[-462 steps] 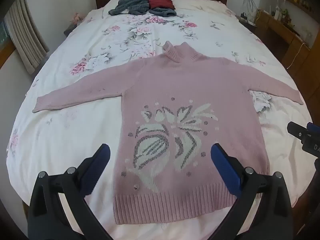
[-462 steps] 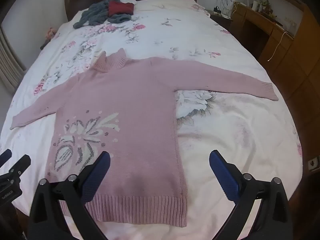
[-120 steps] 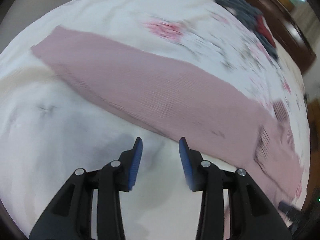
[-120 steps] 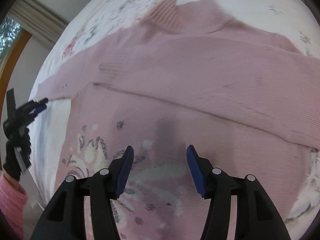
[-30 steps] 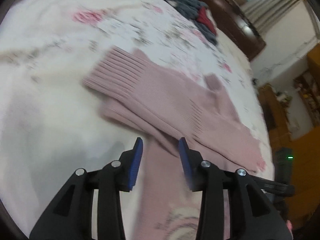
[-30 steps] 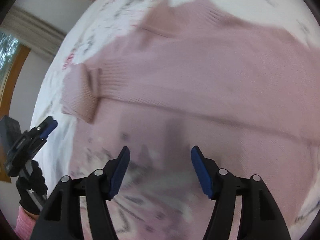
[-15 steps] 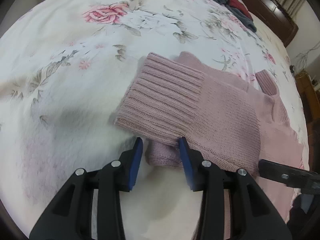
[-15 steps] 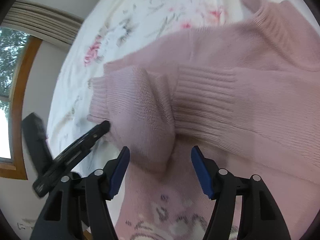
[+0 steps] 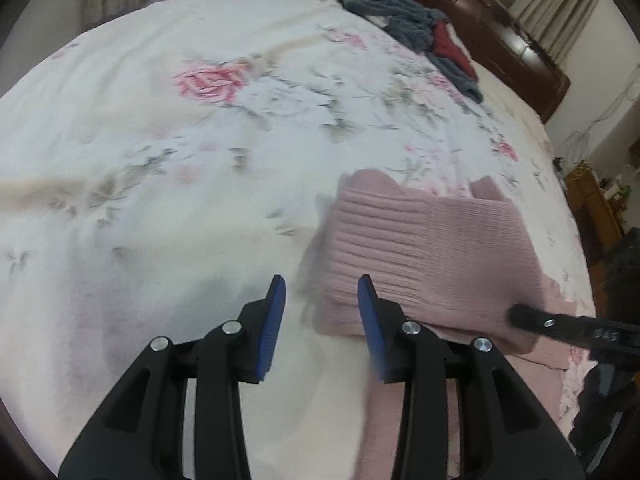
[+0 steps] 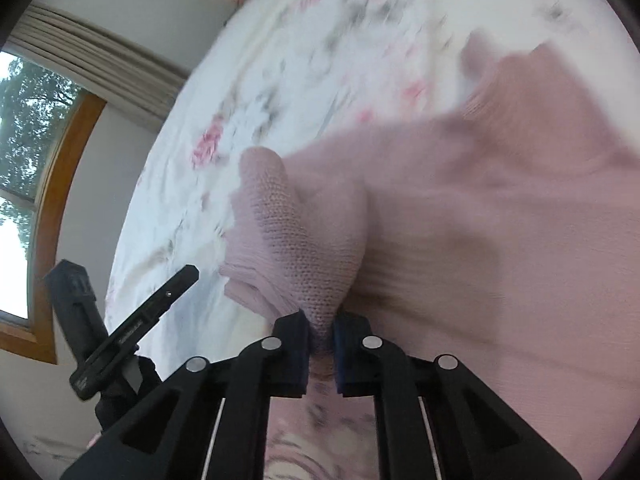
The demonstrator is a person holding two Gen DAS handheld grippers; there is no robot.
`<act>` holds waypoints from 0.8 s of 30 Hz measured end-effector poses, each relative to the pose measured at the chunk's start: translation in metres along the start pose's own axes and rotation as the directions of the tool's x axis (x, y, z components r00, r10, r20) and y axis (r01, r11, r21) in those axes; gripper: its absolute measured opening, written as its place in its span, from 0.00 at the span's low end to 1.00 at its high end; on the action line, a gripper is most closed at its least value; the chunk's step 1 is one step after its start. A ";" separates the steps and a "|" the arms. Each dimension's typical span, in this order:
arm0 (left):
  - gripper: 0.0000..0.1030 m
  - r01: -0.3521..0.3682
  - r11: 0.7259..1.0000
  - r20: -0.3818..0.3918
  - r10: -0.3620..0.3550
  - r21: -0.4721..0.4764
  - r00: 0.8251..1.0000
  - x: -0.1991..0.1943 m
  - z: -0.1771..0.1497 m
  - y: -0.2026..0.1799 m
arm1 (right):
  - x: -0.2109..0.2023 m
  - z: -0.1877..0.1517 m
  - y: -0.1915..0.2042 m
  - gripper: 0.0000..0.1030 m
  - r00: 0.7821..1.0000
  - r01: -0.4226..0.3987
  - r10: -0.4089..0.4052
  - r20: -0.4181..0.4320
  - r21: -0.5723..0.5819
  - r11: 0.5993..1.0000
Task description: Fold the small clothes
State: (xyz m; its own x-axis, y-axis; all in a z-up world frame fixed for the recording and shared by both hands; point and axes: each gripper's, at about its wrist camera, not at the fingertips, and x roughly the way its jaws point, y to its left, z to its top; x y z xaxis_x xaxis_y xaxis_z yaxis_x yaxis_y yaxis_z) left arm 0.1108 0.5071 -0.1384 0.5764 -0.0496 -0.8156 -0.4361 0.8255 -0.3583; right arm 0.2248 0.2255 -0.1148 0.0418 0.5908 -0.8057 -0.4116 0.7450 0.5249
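A pink knit sweater point(image 9: 432, 256) lies on the flowered bedspread point(image 9: 160, 140), both sleeves folded across its body. My left gripper point(image 9: 320, 312) is open, hovering just left of the ribbed cuff point(image 9: 372, 224) of the folded sleeve, with nothing between its blue pads. My right gripper point(image 10: 321, 330) is shut on a bunched fold of the sleeve point(image 10: 296, 240) at the sweater's left edge. The sweater body point(image 10: 500, 240) fills the right wrist view, blurred. The right gripper point(image 9: 560, 324) shows as a black bar at the right of the left wrist view.
A heap of grey and red clothes point(image 9: 416, 28) lies near the dark wooden headboard point(image 9: 500, 36). The other gripper's black body point(image 10: 120, 332) shows at lower left in the right wrist view. A window with a wooden frame point(image 10: 48, 200) and curtain sit beside the bed. Wooden furniture point(image 9: 596, 212) stands at right.
My right gripper has closed on the bunched sleeve fold, which it straddled open half a second ago. My left gripper drew back slightly left of the cuff and stays open.
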 end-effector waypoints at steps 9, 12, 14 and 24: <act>0.37 0.026 0.998 -0.062 -0.023 0.050 0.998 0.037 -0.014 -0.050 | -0.049 -0.009 -0.074 0.09 0.984 0.167 -0.169 0.059 0.037 0.985; 0.37 -0.019 0.997 -0.092 0.027 0.079 0.995 0.054 -0.018 -0.059 | -0.045 -0.013 -0.098 0.09 0.982 0.178 -0.183 0.047 0.087 0.980; 0.37 -0.045 0.994 -0.109 0.056 0.103 0.992 0.064 -0.019 -0.062 | -0.036 -0.017 -0.107 0.09 0.981 0.191 -0.194 0.023 0.101 0.976; 0.39 -0.091 0.986 -0.142 0.111 0.143 0.984 0.078 -0.017 -0.060 | -0.021 -0.022 -0.116 0.25 0.954 0.300 -0.299 -0.023 0.117 0.947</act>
State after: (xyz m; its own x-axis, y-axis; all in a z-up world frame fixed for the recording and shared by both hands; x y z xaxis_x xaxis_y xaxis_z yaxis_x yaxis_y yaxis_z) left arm 0.1701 0.4442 -0.1888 0.4206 -0.0369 -0.9065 -0.3830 0.8985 -0.2143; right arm 0.2516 0.1201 -0.1651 0.1421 0.3334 -0.9320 -0.2706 0.9188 0.2874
